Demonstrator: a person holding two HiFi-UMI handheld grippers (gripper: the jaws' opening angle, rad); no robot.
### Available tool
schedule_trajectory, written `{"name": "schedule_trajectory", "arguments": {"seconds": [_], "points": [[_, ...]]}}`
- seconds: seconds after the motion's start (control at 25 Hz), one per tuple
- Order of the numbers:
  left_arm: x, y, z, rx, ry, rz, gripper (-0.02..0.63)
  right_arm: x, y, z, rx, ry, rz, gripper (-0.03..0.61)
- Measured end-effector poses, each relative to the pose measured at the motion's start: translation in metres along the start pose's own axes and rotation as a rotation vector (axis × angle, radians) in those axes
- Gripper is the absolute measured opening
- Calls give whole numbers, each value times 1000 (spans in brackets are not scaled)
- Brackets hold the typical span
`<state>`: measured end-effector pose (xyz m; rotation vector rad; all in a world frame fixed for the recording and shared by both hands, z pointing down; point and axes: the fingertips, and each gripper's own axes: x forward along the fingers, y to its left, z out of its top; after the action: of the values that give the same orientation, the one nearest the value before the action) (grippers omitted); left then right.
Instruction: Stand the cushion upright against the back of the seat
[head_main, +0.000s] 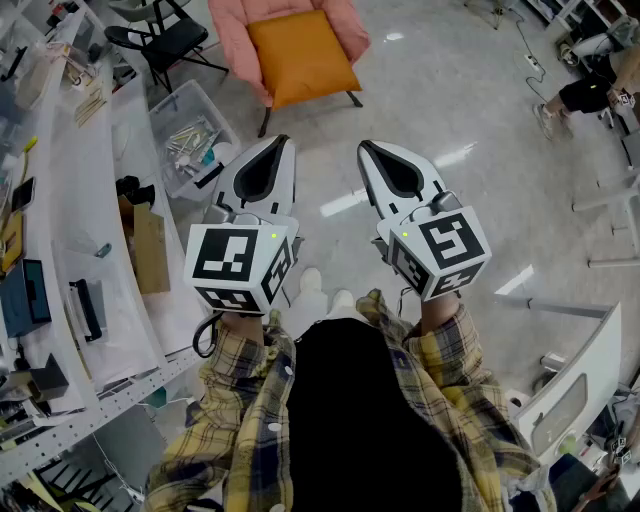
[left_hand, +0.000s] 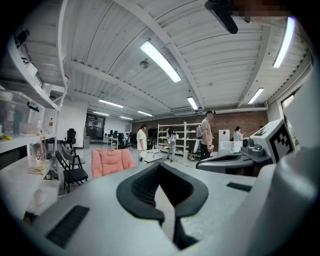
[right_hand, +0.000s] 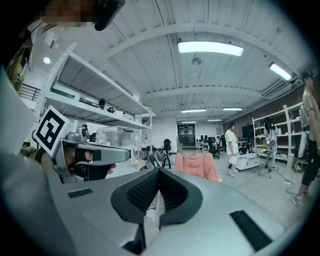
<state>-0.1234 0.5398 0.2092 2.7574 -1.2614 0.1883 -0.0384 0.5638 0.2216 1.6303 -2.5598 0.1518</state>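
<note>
An orange cushion (head_main: 300, 55) lies flat on the seat of a pink armchair (head_main: 345, 25) at the top of the head view. My left gripper (head_main: 280, 142) and right gripper (head_main: 366, 148) are held side by side in the air, well short of the chair, both pointing toward it. Both are shut with nothing between the jaws. In the left gripper view the pink armchair (left_hand: 112, 161) stands far off, beyond the shut left gripper (left_hand: 159, 166). The right gripper view also has the armchair (right_hand: 196, 164) far ahead of the shut right gripper (right_hand: 159, 171). The cushion cannot be made out in either gripper view.
White shelving (head_main: 80, 200) loaded with tools runs along the left. A clear plastic bin (head_main: 190, 130) and a black folding chair (head_main: 160, 40) stand on the floor left of the armchair. A person (head_main: 595, 90) is at the upper right, a white table (head_main: 580, 370) at the lower right. Several people (left_hand: 207, 132) stand far off.
</note>
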Motion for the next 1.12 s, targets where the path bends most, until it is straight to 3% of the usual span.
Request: {"name": "schedule_trajectory", "arguments": {"seconds": [0.72, 1.12], "points": [[2, -47, -15, -9, 15, 0, 3, -41, -15, -11, -2, 1, 14, 17], [26, -19, -20, -18, 29, 16, 3, -4, -25, -18, 9, 16, 34, 17]]}}
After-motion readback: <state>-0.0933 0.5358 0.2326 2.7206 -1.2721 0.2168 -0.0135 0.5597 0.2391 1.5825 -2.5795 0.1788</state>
